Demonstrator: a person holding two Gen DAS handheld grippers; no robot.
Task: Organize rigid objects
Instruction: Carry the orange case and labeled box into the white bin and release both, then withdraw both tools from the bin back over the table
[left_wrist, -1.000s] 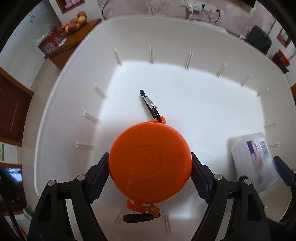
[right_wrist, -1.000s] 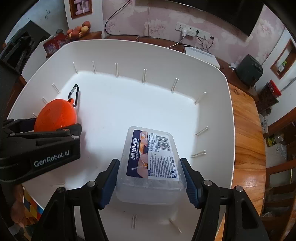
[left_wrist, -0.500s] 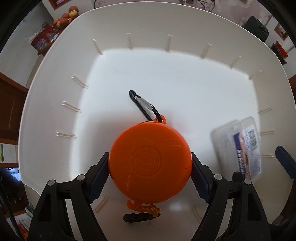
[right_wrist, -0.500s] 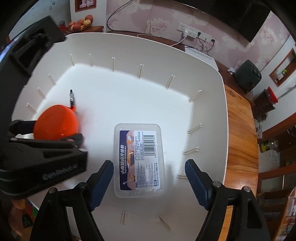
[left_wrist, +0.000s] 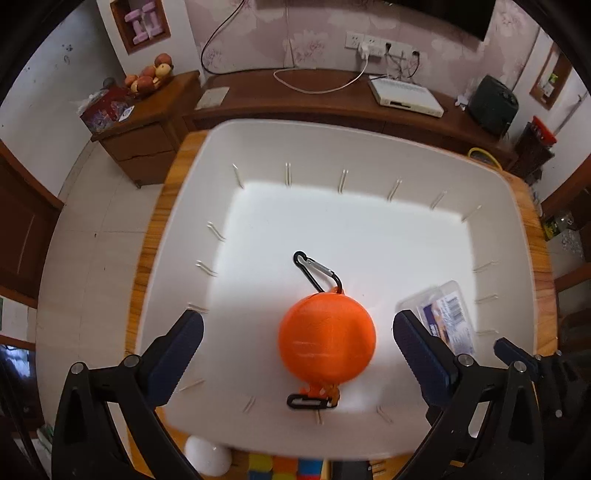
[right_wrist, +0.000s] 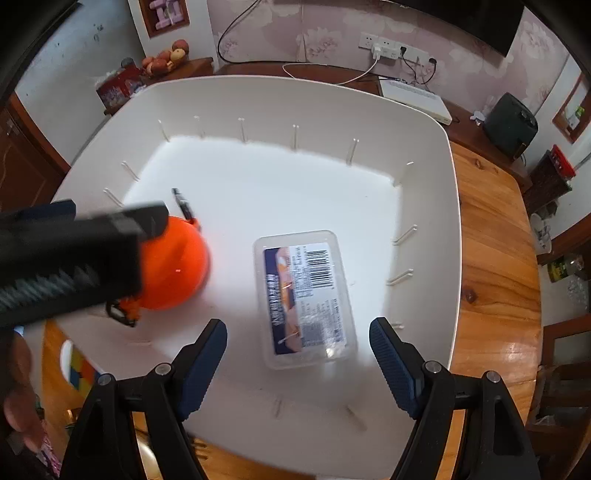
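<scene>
Inside white bin (left_wrist: 491, 229): two task things lying on the bin floor, an orange round case (left_wrist: 327, 338) and a clear plastic box (right_wrist: 304, 295).
Bin place: resting on wooden bench (right_wrist: 495, 258), with short white ribs along the inner walls.
Orange round case: lying flat on the floor at about 7 o'clock of the bin in the left wrist view; black carabiner (left_wrist: 316, 271) fixed at its 12 o'clock edge and pointing toward 11 o'clock; second black clip (left_wrist: 310, 401) on an orange tab at its 6 o'clock edge.
Clear plastic box: lying flat with printed label and barcode up, at 3 o'clock of the orange case and apart from it; near the bin wall at 3 o'clock.
Left tool (left_wrist: 297, 347): jaws opening and very wide; orange case seen between the two blue pads but not touched by them, gaps on both sides.
Right tool (right_wrist: 297, 362): jaws apart, nothing gripped; lower end of the clear box seen between the pads, not pressed by them.
Left tool in right wrist view: black body crossing at 9 o'clock, blurred, covering part of the orange case.
Below bin edge at 6 o'clock, left wrist view: white round object (left_wrist: 207, 456) and coloured blocks (left_wrist: 284, 463), only partly visible.
Background at 12 o'clock: dark wooden cabinet (left_wrist: 332, 96) with white flat device (left_wrist: 406, 98); fruit (left_wrist: 149, 75) on a side cabinet at 10 o'clock.
</scene>
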